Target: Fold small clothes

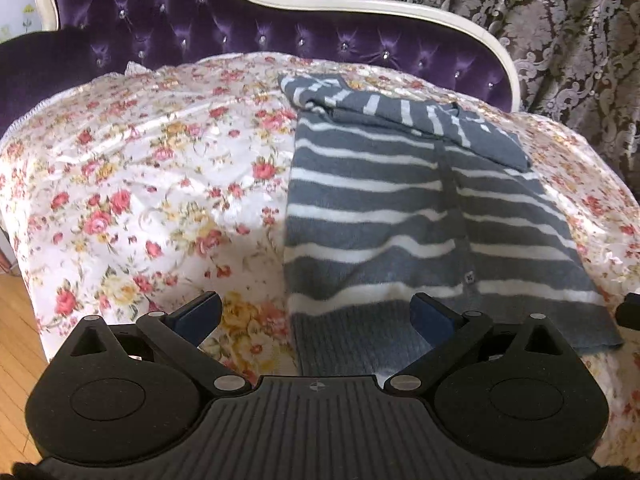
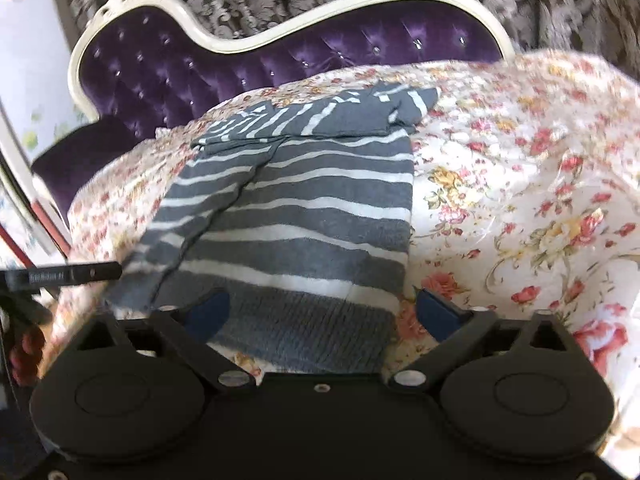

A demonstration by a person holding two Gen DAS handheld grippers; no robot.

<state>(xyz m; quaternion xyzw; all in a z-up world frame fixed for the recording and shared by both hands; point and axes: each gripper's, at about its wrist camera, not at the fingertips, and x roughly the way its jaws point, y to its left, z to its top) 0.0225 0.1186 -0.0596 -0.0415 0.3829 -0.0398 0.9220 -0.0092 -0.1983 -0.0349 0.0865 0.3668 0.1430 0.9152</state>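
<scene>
A small grey cardigan with white stripes [image 1: 380, 208] lies flat on a floral bedspread [image 1: 160, 184], its sleeves folded across the top. My left gripper [image 1: 316, 312] is open, hovering over the cardigan's ribbed hem at its left corner, holding nothing. In the right wrist view the cardigan [image 2: 304, 208] lies in the middle, and my right gripper [image 2: 320, 312] is open over the hem's right corner, holding nothing. The left gripper's tip [image 2: 76, 272] shows at the left edge of that view.
A purple tufted headboard with a white frame [image 1: 280, 36] stands behind the bed, before a patterned curtain [image 1: 540, 20]. Wooden floor [image 1: 16, 320] lies at the bed's left side. The bedspread [image 2: 520, 200] spreads out to the cardigan's right.
</scene>
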